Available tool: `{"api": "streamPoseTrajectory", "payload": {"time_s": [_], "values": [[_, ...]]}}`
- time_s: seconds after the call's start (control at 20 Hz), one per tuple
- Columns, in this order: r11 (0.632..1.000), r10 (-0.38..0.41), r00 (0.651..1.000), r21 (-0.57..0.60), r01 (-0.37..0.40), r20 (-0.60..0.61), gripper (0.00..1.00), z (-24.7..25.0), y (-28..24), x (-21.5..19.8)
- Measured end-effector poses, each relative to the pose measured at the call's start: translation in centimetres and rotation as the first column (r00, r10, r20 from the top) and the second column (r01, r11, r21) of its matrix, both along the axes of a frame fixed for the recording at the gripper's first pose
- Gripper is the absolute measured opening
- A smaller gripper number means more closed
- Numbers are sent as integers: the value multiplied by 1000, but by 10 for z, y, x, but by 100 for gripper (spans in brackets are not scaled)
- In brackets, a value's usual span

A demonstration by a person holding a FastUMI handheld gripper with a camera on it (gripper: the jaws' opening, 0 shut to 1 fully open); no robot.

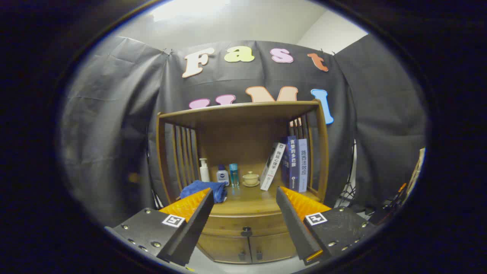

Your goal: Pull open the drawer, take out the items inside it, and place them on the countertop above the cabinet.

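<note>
A wooden cabinet stands ahead of me, with its closed drawer [243,222] just under the countertop [247,201]. A small dark knob [246,230] sits at the drawer's middle. My gripper [243,194] is open, its fingers spread wide with nothing between them, held some way back from the cabinet front. The drawer and knob show in the gap between the fingers. What lies inside the drawer is hidden.
On the countertop are a blue cloth [203,189], a white pump bottle [204,170], two small bottles [228,175], a lidded cup [250,179] and several books [293,163] leaning at the right. Slatted sides and a top shelf [239,110] enclose it. Two lower doors [247,249] sit beneath.
</note>
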State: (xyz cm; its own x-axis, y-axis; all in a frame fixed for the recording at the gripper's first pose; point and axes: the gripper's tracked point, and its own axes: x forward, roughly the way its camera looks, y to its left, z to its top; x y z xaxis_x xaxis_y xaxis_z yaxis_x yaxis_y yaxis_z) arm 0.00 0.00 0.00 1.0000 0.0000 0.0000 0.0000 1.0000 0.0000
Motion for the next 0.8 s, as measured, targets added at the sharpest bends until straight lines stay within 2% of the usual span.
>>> {"api": "streamPoseTrajectory", "payload": {"time_s": [0.25, 0.8], "values": [[999, -18, 1000, -43, 18, 3, 99, 0, -7, 0], [997, 31, 999, -71, -28, 38, 99, 7, 12, -7]]}}
